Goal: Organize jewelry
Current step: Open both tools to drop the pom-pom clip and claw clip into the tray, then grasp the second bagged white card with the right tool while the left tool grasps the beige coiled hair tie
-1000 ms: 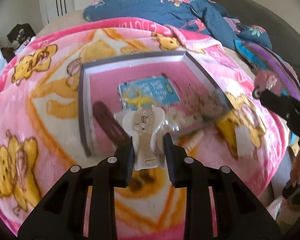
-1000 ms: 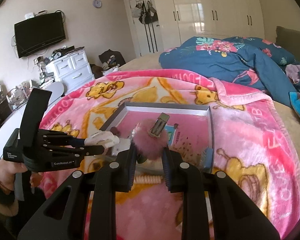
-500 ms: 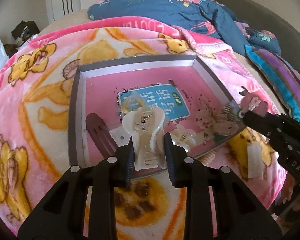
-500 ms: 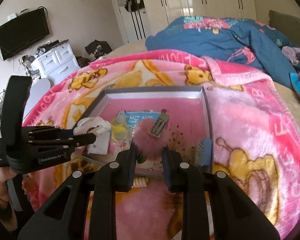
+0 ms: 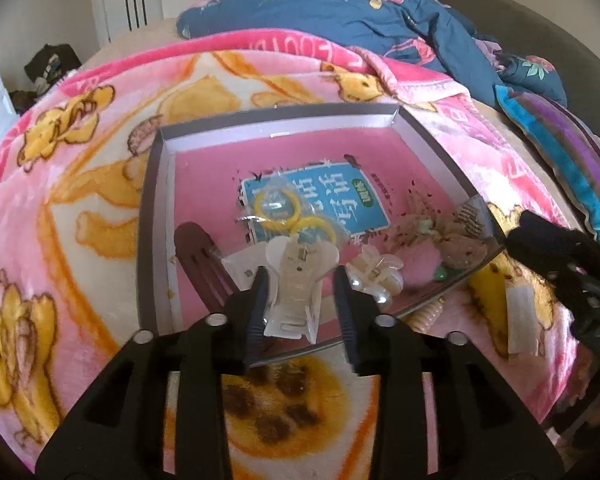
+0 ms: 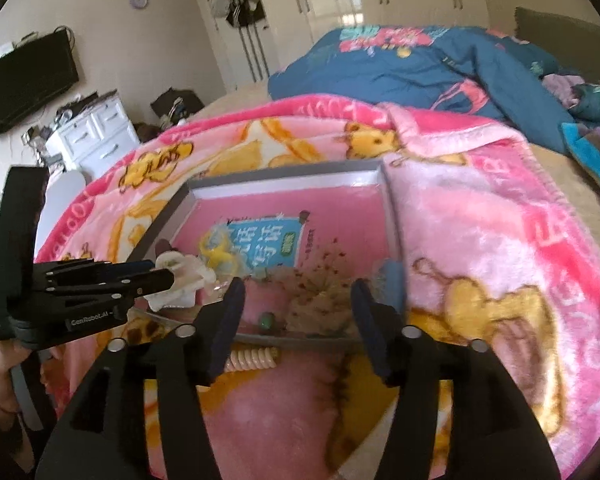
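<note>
White claw clip (image 5: 296,280) between parted left jaws; right jaws wide, empty, only right-view.

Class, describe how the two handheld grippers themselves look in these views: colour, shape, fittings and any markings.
Both the left gripper and the right gripper are matte black plastic, with angular forked bodies, round silver screw heads and dark blue ribbed finger pads. The left gripper's side carries white "GenRobot.AI" lettering. No cables show.

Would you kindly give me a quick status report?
Left gripper open around white claw clip over tray. Right gripper open, empty. Coil hair tie outside tray.
</note>
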{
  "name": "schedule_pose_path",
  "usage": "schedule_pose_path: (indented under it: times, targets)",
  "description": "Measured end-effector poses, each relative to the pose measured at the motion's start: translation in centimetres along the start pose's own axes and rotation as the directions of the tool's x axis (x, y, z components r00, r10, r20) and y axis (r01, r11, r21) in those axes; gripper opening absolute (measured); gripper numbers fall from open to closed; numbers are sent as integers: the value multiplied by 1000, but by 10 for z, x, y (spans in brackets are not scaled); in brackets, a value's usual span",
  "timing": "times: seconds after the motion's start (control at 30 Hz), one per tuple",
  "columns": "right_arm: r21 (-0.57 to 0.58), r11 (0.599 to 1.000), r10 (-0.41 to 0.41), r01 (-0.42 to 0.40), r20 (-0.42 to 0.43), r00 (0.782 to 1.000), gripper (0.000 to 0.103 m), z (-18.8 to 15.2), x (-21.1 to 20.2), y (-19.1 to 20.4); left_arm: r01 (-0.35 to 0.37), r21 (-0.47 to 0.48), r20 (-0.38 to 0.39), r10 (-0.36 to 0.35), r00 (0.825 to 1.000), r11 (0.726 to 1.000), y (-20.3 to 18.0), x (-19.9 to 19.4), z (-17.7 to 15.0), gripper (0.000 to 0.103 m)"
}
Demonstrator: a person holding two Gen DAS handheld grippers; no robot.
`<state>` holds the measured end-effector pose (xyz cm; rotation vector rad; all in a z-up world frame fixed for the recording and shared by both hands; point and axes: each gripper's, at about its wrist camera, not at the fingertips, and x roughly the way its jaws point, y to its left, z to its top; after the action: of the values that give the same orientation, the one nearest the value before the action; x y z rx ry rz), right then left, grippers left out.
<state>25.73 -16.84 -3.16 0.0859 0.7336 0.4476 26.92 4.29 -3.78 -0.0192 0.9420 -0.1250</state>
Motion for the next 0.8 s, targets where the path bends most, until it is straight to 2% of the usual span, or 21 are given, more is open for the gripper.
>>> schedule_pose_path:
  times: [0.07,0.13,0.23,0.47,0.63,0.8]
  targets:
    - [15,1000,-7,7,27,1000,65,-1,-14,-4,-4,4,21,4,1000,1000,-2,-6,0,44]
    - [25,1000,-16,15,44,999,69,-2,-28,-10,-2,1,42,2,999,1000,-4,-14,-1,46]
    - [56,998,-26,22,62,998,75,-8,-46,-18,0,3,62,0,998,1000,-8,-23,-4,55]
    - [94,994,-56,48,87,995,82,-23,-77,-30,12,20,101,-14,995,1000,-22,-44,-12,69]
    - [128,990,-77,66,87,993,84,-37,-94,-40,29,31,103,-32,994,999,-32,-51,-22,71]
    - [141,986,-100,92,53,994,84,-50,-97,-52,40,59,69,-44,997,997,-44,-46,-37,71]
